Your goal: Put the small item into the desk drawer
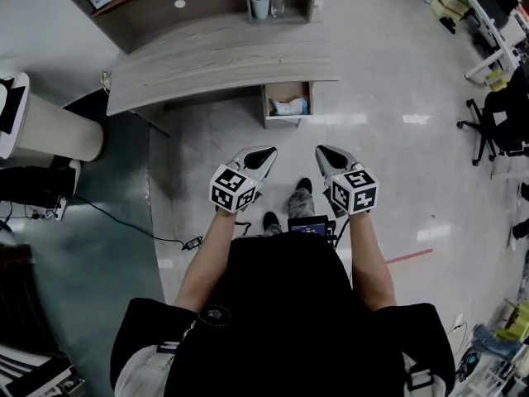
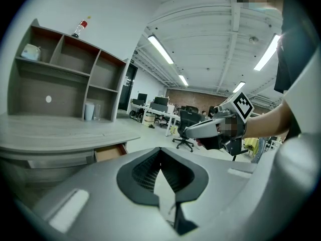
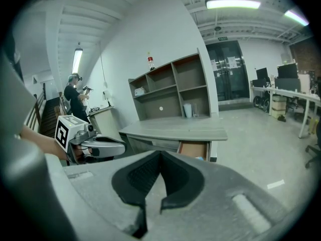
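Note:
The grey desk point(image 1: 223, 64) stands ahead of me with its drawer point(image 1: 287, 102) pulled open at the right end. Something white and light blue point(image 1: 288, 107) lies inside it. My left gripper point(image 1: 264, 155) and right gripper point(image 1: 324, 152) are held side by side over the floor, short of the drawer, both shut with nothing between the jaws. In the left gripper view the left gripper point(image 2: 160, 152) points past the drawer point(image 2: 110, 152), with the right gripper point(image 2: 210, 129) alongside. In the right gripper view the right gripper point(image 3: 160, 154) faces the drawer point(image 3: 193, 149).
A shelf unit point(image 1: 165, 7) sits on the desk with a white cup point(image 1: 259, 5) in it and a bottle point(image 2: 80, 28) on top. A black office chair point(image 1: 496, 126) stands at right, a cable point(image 1: 124, 222) runs across the floor at left. A person point(image 3: 76, 97) stands far off.

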### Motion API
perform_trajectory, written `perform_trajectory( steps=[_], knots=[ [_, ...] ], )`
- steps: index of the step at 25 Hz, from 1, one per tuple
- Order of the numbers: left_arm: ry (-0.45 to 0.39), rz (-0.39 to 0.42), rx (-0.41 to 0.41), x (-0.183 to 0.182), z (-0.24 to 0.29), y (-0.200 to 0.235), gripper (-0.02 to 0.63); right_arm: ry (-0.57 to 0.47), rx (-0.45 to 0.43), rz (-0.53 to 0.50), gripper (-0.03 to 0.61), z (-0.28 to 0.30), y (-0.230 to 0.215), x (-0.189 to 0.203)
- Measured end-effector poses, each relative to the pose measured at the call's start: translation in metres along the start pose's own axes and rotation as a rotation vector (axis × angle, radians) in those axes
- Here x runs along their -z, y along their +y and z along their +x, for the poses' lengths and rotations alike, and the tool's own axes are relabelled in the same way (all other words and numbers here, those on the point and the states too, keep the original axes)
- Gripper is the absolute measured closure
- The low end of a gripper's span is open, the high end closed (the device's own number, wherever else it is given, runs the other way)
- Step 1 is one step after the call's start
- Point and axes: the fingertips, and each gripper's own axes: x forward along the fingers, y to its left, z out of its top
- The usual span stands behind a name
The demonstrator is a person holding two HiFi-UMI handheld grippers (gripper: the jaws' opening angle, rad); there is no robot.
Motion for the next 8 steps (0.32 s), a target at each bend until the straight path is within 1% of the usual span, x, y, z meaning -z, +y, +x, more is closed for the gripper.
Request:
perform_trajectory(
  steps=[8],
  knots=[
    [0.001, 0.013, 0.01, -0.0012, -0.0015, -0.0021, 0.612, -0.01, -0.002, -0.005, 0.577, -0.0006, 0.0055, -0.0034]
  ],
)
